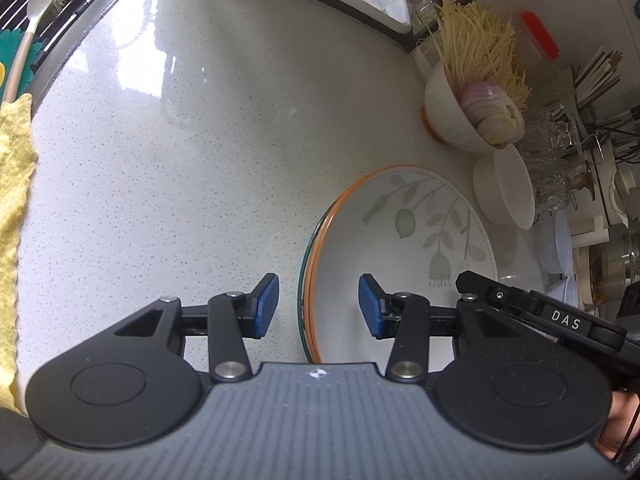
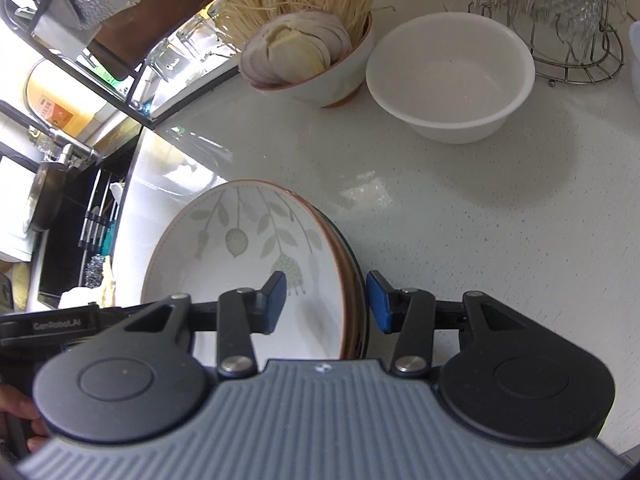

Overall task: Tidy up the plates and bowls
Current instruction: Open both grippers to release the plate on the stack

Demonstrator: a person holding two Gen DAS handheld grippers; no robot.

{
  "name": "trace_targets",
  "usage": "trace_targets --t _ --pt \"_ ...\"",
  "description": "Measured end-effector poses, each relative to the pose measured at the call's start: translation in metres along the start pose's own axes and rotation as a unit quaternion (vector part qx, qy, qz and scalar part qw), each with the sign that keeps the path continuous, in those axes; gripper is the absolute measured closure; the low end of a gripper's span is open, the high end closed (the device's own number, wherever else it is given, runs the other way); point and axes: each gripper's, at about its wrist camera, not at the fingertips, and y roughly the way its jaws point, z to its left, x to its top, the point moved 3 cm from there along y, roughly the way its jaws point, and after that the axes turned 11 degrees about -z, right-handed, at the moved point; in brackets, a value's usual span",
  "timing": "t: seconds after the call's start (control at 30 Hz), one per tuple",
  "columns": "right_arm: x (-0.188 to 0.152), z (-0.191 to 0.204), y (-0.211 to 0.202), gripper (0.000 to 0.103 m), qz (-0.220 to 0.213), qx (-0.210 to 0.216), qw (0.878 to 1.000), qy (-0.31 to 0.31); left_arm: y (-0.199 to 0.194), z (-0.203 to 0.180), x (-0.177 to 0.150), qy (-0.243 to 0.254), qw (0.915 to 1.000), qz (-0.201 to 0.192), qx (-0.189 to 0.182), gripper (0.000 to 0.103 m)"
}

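Observation:
A stack of shallow plates (image 1: 400,248), white with a grey leaf print and orange rims, rests on the speckled white counter. My left gripper (image 1: 318,306) is open, and its blue pads stand either side of the stack's left rim without touching it. In the right wrist view the same stack (image 2: 240,248) lies low and left. My right gripper (image 2: 326,300) is open astride the right rim, one pad over the plate's inside and the other just outside the edge. An empty white bowl (image 2: 450,76) sits beyond the stack.
A bowl of enoki mushrooms and sliced onion (image 2: 312,80) stands beside the white bowl (image 1: 506,188). Glasses on a wire rack (image 2: 560,20) crowd the far right. A yellow cloth (image 1: 12,200) and the sink (image 2: 60,220) lie to the left.

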Motion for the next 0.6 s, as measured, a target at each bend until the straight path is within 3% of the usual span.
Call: trace_targets --t 0.17,0.3,0.6 --pt "-0.001 0.000 -0.001 0.060 0.000 -0.004 1.000 -0.001 -0.001 -0.006 -0.001 0.008 0.9998 0.001 -0.017 0.053" --pt "-0.003 0.006 0.001 0.059 0.005 -0.005 1.000 -0.014 -0.003 -0.010 -0.002 0.032 0.9995 0.000 -0.001 0.053" --pt "-0.008 0.023 0.008 0.059 0.020 0.010 0.999 -0.044 -0.009 0.001 0.001 0.035 0.9991 -0.005 0.026 0.053"
